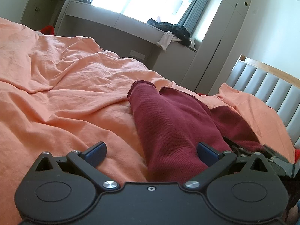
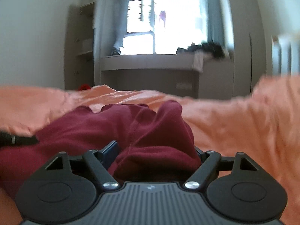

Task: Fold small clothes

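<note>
**Folding under way: maroon garment bunched between the right fingers**

Lying across the orange duvet (image 1: 56,86) of the bed, the maroon garment (image 1: 168,123) is a small ribbed knit piece, its long axis running away from both cameras toward the window side of the bed. Its two hemmed ends sit at the far end, close together.

Starting at the left, the left gripper (image 1: 150,154) hovers low over the duvet with its fingers (image 1: 95,152) spread wide and nothing pinched. One blue pad is over bare orange fabric and the other sits at the garment's near edge, so the cloth's left border runs up between them. Whether that right-hand pad actually touches the knit cannot be told.

Further right, the right gripper (image 2: 157,155) has a raised hump of the same garment (image 2: 150,131) heaped between its fingers (image 2: 110,150). Only one blue pad shows; the other is buried behind the fold. The jaws stand fairly wide and the cloth fills the gap, but the view is motion-blurred, so whether the pads are pressing cannot be told.

Judging from this, the right hand is the one engaged and nearer the bulk of the fabric. The coming move probably turns on carrying that near bunch along the long axis toward the far hems, with the left fingers placed to pin the left edge.
</note>
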Demonstrator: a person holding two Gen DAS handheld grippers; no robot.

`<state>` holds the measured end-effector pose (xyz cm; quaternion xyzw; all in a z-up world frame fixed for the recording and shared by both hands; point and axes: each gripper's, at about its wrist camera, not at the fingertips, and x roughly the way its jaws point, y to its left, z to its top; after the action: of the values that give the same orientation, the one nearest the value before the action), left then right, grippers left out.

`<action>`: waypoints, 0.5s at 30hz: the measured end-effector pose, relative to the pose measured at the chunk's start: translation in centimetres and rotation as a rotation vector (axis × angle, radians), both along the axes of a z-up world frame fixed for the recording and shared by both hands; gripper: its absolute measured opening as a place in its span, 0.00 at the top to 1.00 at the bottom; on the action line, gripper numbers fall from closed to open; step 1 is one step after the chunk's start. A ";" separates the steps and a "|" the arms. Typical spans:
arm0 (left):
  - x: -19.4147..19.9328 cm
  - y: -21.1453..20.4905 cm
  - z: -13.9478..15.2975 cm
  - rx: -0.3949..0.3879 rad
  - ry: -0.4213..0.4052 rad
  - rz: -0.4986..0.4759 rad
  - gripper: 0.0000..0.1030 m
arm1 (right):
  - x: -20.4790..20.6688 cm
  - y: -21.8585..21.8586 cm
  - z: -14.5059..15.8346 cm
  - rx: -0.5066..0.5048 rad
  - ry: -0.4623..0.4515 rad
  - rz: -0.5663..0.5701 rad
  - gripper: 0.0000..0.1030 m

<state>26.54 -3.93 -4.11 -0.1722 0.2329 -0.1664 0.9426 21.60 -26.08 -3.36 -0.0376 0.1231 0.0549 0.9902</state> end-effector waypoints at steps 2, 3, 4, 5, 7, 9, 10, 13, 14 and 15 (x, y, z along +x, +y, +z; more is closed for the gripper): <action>0.0 0.0 0.0 0.001 -0.003 0.001 0.00 | -0.3 1.1 0.0 -0.089 -0.028 -0.008 0.23; 0.0 0.1 0.0 0.002 -0.006 0.002 0.00 | -0.5 1.5 0.1 -0.117 -0.035 -0.011 0.23; 0.0 0.1 0.0 0.002 -0.008 0.003 0.00 | -0.5 1.8 0.1 -0.132 -0.038 -0.010 0.23; 0.0 0.1 0.0 0.003 -0.010 0.003 0.00 | -0.6 1.9 0.1 -0.140 -0.039 -0.009 0.23; 0.0 0.2 -0.1 0.002 -0.013 0.003 0.00 | -0.6 1.8 0.1 -0.131 -0.035 -0.008 0.23; 0.0 0.2 -0.1 0.001 -0.012 0.001 0.00 | -0.5 1.6 0.2 -0.106 -0.025 -0.003 0.22; 0.0 0.2 -0.1 0.001 -0.012 0.002 0.00 | -0.5 1.4 0.2 -0.089 -0.019 0.000 0.22; -0.1 0.2 0.0 -0.001 -0.006 -0.003 0.00 | -0.1 0.2 0.4 -0.015 0.005 0.010 0.20; 0.0 0.2 0.1 -0.001 -0.001 -0.004 0.00 | 0.0 -0.3 0.4 0.020 0.016 0.013 0.18; 0.1 0.2 0.1 -0.002 0.005 -0.007 0.00 | 0.2 -0.8 0.4 0.059 0.030 0.016 0.18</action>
<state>26.63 -3.68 -3.97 -0.1728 0.2357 -0.1694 0.9412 21.79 -26.89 -2.97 -0.0083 0.1359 0.0669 0.9884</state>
